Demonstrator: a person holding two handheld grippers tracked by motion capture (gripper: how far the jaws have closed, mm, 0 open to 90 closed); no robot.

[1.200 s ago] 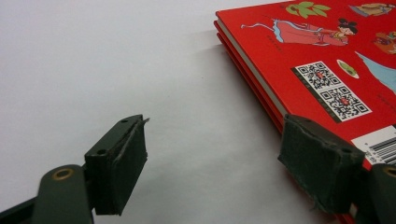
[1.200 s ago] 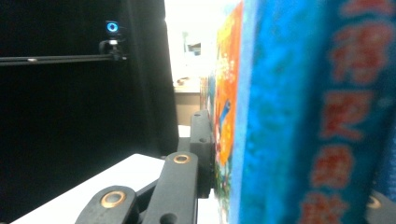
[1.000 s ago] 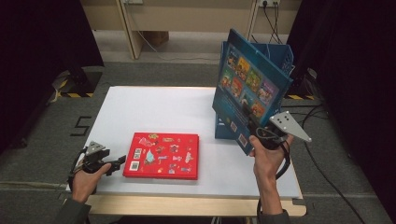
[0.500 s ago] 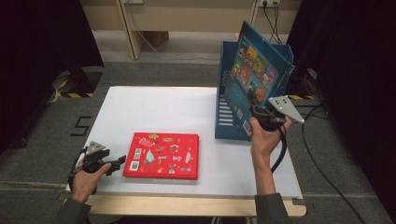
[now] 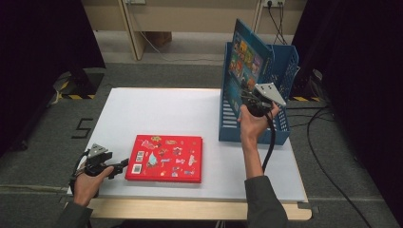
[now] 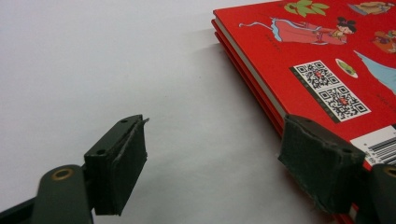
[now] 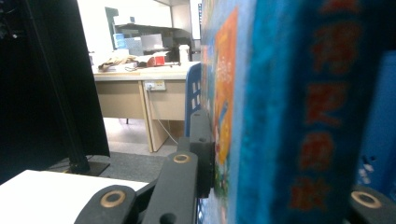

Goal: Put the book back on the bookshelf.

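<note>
inspector: two books on record. the blue picture book (image 5: 246,61) stands upright in the blue file rack (image 5: 284,118) at the table's far right, clamped in the right gripper (image 5: 251,99). in the right gripper view one jaw presses flat on the cover and the spine (image 7: 322,112) sits between the jaws, so that gripper is clenched on the book.

assistant: and the step in hand?

inspector: seating the book in the rack, in my judgement. to do it well, keep the book vertical, lower it until its bottom edge rests on the rack floor, and loosen the jaws only then. let go early and it may tip against the rack wall.

assistant: the other side?

inspector: the left gripper (image 5: 119,166) rests low on the white table (image 5: 157,111), jaws spread wide with nothing between them, just beside the left edge of the red sticker book (image 5: 165,157), which lies flat near the front. one pad (image 6: 320,161) is close to its corner; whether it touches i cannot tell.

assistant: any writing?

inspector: the red cover carries two qr codes (image 6: 329,88) and part of a barcode (image 6: 380,149); no digits are legible. the blue spine bears red characters, too blurred to read. no brand is readable on either book.
</note>
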